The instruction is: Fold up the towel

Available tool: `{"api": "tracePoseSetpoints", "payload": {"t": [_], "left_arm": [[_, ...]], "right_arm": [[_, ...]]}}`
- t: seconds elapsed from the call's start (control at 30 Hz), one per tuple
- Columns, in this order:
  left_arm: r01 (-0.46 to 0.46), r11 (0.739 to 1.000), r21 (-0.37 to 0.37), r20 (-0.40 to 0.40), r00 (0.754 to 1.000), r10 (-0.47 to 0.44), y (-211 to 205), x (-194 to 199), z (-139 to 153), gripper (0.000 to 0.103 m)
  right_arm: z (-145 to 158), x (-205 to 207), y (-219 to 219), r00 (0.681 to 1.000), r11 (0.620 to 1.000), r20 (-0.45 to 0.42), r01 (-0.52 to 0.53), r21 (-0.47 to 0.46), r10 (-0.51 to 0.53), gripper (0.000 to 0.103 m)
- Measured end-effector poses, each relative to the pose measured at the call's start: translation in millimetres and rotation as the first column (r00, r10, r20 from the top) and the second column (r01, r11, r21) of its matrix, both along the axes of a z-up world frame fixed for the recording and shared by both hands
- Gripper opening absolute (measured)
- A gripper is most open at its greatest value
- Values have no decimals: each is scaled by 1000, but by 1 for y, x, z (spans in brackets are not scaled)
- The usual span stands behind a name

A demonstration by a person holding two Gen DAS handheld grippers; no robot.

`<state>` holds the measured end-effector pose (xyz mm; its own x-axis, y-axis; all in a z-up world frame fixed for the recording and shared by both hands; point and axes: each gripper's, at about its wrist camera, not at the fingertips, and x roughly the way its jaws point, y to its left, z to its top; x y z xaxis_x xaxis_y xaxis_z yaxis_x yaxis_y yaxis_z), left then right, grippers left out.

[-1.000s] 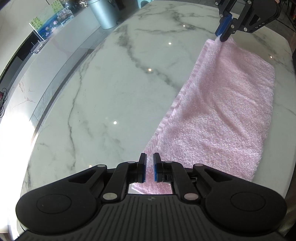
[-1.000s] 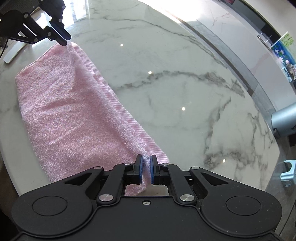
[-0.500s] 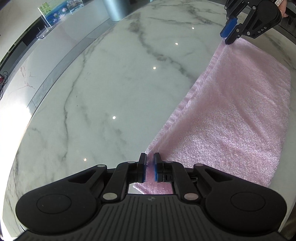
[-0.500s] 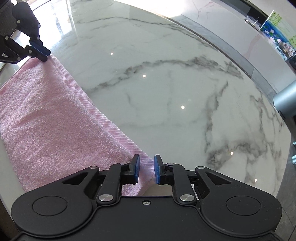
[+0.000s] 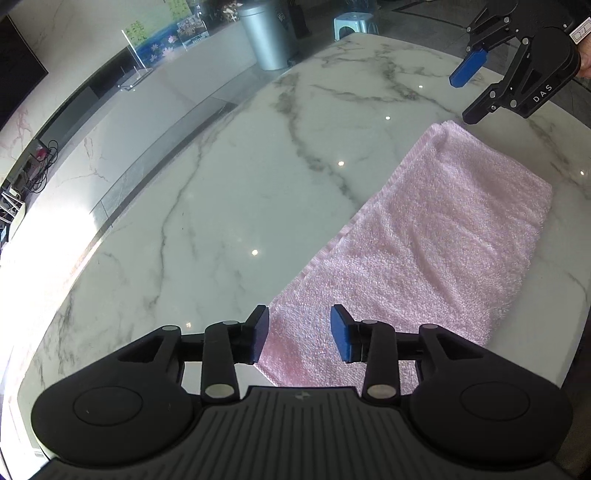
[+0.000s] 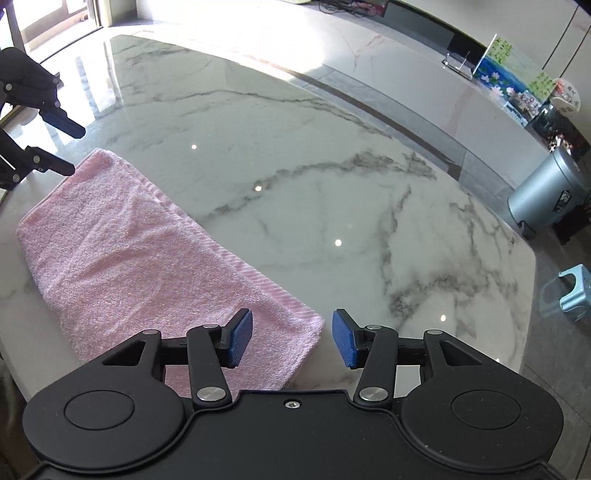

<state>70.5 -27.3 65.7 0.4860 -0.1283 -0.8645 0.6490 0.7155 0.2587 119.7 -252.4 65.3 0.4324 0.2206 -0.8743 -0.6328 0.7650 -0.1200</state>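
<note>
Counter (image 5: 221,206) of grey-veined white marble fills the left of the left wrist view; a grey bin (image 5: 267,35) and a pale blue stool (image 5: 349,24) stand on the floor beyond its far edge.

Left gripper (image 5: 300,338): fingers wide apart, holding nothing. They hang just over the near end of the towel (image 5: 424,251); contact with the cloth cannot be told.

Towel: pink terry, lying flat on the counter as a long band near the person's edge. Doubled layers show along the edge facing the counter's middle, so one lengthwise fold looks done. The ribbed hem of the under layer peeks out past the top layer in the right wrist view (image 6: 229,258).

Right gripper (image 6: 291,338): fingers also wide apart, empty, poised over the other end of the towel, one finger above the cloth, the other above bare marble. Seen from the left wrist camera it (image 5: 476,88) hangs clear of the far corner, not touching.

Step in hand, as judged: first fold laid down, both ends free.

Next move likely needs one gripper to close on both layers at an end corner, lift, and carry that end over to the other. Risk: pinching only the top layer, which would open the existing fold. Edges are slightly offset, so alignment needs care.
</note>
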Motion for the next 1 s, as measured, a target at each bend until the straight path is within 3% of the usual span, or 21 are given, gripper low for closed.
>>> {"api": "tracePoseSetpoints", "payload": {"t": [0.2, 0.33, 0.5, 0.57, 0.67, 0.8, 0.9, 0.93, 1.0], "left_arm": [[-136, 988, -78, 61, 988, 140, -8, -33, 27, 44], [-184, 976, -120, 107, 975, 197, -11, -56, 42, 51], [-239, 958, -161, 156, 952, 264, -15, -75, 54, 61], [-262, 948, -181, 166, 942, 292, -15, -79, 56, 73], [-296, 931, -215, 165, 928, 333, -15, -83, 57, 74], [-350, 888, -299, 154, 900, 407, -12, -88, 53, 83], [-376, 823, -425, 162, 863, 478, -3, -95, 47, 93], [-374, 801, -467, 159, 856, 492, 1, -97, 45, 102], [-374, 749, -546, 131, 846, 518, 10, -100, 38, 103]], "right_arm": [[27, -43, 1, 999, 995, 38, 33, 95, -37, 65], [37, -70, 2, 996, 986, 54, 61, 156, -70, 66], [45, -100, 1, 988, 966, 84, 110, 233, -133, 88], [46, -108, 1, 983, 956, 94, 130, 262, -159, 91], [47, -121, 0, 972, 935, 103, 168, 313, -210, 98], [44, -141, 0, 948, 899, 134, 219, 380, -288, 102], [39, -154, 2, 922, 867, 167, 251, 431, -350, 102], [36, -159, 3, 912, 862, 185, 256, 438, -365, 102], [30, -169, 7, 894, 854, 219, 263, 448, -390, 102]]}}
